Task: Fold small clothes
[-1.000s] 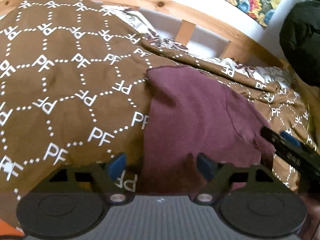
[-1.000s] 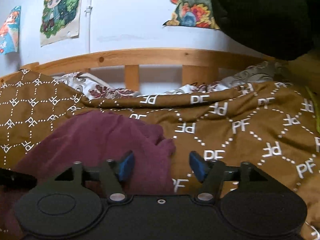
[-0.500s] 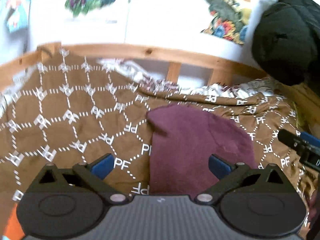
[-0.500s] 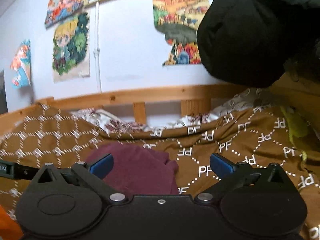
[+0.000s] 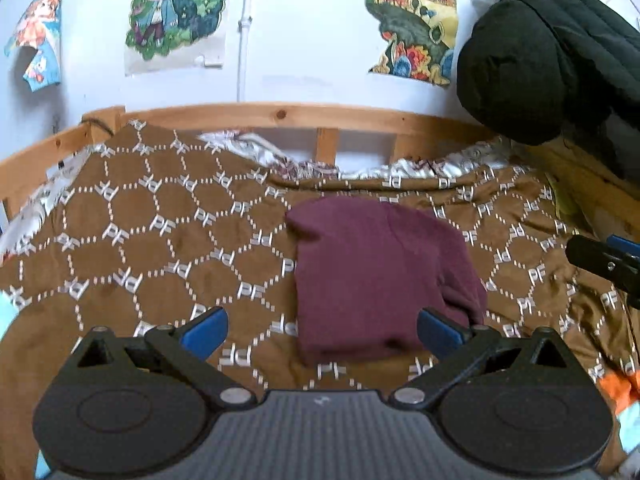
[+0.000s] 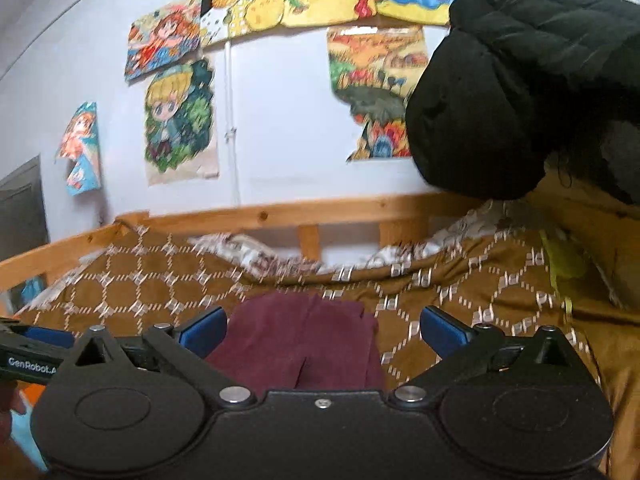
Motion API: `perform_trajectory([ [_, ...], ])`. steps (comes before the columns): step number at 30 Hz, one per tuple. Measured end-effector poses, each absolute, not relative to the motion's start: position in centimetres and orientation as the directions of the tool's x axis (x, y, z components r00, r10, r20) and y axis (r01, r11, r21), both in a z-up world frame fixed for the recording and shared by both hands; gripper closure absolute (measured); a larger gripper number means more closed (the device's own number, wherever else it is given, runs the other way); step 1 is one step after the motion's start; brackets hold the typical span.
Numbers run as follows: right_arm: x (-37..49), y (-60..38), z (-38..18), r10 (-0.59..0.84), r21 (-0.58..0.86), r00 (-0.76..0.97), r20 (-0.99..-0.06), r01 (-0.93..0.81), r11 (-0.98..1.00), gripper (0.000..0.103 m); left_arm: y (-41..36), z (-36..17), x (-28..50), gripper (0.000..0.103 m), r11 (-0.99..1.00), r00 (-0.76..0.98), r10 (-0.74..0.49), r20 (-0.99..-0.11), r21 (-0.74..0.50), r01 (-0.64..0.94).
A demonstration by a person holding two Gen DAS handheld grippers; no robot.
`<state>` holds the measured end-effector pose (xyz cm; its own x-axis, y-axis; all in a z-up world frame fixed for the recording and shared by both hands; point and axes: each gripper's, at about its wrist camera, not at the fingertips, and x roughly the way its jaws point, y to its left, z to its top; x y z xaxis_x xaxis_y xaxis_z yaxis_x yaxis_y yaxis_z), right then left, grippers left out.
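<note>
A maroon garment (image 5: 376, 276) lies folded in a compact shape on the brown patterned bedspread (image 5: 140, 248). It also shows in the right wrist view (image 6: 304, 340). My left gripper (image 5: 322, 330) is open and empty, held above the bedspread just in front of the garment's near edge. My right gripper (image 6: 320, 330) is open and empty, raised above the garment. The right gripper's tip shows at the right edge of the left wrist view (image 5: 604, 262); the left gripper's arm shows at the left edge of the right wrist view (image 6: 32, 354).
A wooden bed rail (image 5: 304, 114) runs behind the bedspread, with a patterned pillow (image 5: 256, 148) against it. A black padded jacket (image 5: 552, 52) hangs at the right. Posters (image 5: 176, 8) cover the wall. Orange and light blue cloth (image 5: 620, 400) lies at the lower right.
Both grippers have opened wide, let go of the garment and pulled back and up. The garment now lies folded on the bedspread, farther from both cameras.
</note>
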<state>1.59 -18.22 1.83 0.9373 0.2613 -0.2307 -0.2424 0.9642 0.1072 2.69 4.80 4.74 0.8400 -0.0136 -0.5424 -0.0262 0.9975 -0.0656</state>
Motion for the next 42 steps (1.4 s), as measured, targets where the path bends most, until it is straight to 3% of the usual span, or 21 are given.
perform_trajectory([
  [15,-0.5,-17.7,-2.4,0.268,0.085,0.904,-0.333,-0.255,0.963,0.001,4.8,0.6,1.9,0.001,1.0,0.815,0.004,-0.579,-0.005,-0.008],
  [42,-0.2,-17.8,-2.6,0.25,0.088,0.902,-0.352,-0.234,0.968,0.001,4.8,0.5,1.7,0.001,1.0,0.818,0.006,-0.576,-0.003,-0.01],
])
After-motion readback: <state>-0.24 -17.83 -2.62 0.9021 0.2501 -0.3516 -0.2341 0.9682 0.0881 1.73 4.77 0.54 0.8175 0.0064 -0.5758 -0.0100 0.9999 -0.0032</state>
